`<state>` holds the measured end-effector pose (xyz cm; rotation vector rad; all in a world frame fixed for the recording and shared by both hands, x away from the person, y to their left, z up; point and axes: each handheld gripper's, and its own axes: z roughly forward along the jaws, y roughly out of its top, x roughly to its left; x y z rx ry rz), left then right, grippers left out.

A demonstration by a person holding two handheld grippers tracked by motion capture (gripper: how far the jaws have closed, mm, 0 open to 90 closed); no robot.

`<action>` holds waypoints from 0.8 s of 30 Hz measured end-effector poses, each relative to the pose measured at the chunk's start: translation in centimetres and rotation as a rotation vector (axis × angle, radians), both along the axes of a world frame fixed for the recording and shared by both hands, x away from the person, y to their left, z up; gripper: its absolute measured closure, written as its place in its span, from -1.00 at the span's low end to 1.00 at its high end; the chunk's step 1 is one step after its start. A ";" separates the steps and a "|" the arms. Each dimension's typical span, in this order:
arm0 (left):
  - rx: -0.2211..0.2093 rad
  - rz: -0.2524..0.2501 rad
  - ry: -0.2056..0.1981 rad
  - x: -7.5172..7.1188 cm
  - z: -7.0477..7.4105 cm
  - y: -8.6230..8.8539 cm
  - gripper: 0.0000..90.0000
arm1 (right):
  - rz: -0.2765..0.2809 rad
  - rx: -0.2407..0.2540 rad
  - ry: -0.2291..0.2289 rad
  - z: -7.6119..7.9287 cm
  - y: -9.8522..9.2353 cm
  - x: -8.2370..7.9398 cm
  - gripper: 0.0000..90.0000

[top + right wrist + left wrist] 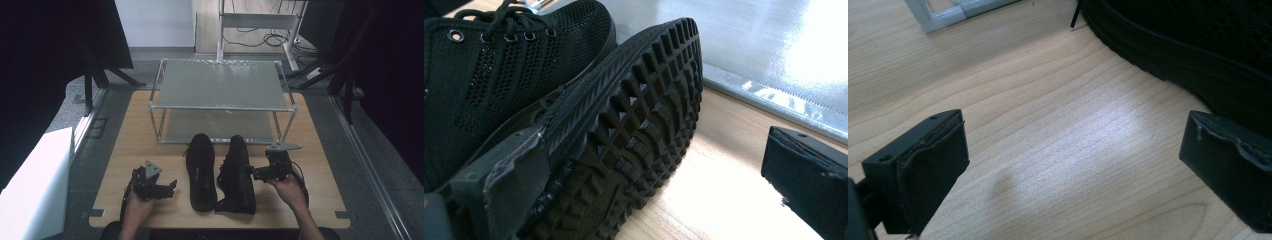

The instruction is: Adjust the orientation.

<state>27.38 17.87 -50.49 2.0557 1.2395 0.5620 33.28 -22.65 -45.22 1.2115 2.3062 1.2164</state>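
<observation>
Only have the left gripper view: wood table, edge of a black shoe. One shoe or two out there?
Observer: Two. Left shoe upright, right shoe tipped on its side, both in front of a metal rack.
Operator: Where's the right hand-held gripper?
Observer: The right hand-held gripper is at the right shoe's outer side; one jaw lies against the tread, the other stands clear to the side.
Operator: Gripping it?
Observer: No. Jaws are wide apart, with the sole facing the camera.
Operator: Anything on the rack?
Observer: Nothing visible on the top shelf or the lower one.
</observation>
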 end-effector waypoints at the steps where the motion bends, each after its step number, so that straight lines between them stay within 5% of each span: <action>1: 0.000 -0.001 0.001 0.0 0.0 0.0 -1.00 | -0.001 0.000 -0.001 0.0 -0.2 -0.1 -1.00; 14: 0.008 -0.002 0.006 0.0 -0.2 -0.3 -1.00 | -0.077 0.029 -0.012 -0.1 -2.9 -0.7 -1.00; 24: 0.009 -0.013 0.007 0.1 -0.2 -0.6 -1.00 | -0.120 0.068 -0.030 -1.0 -6.8 -1.6 -0.79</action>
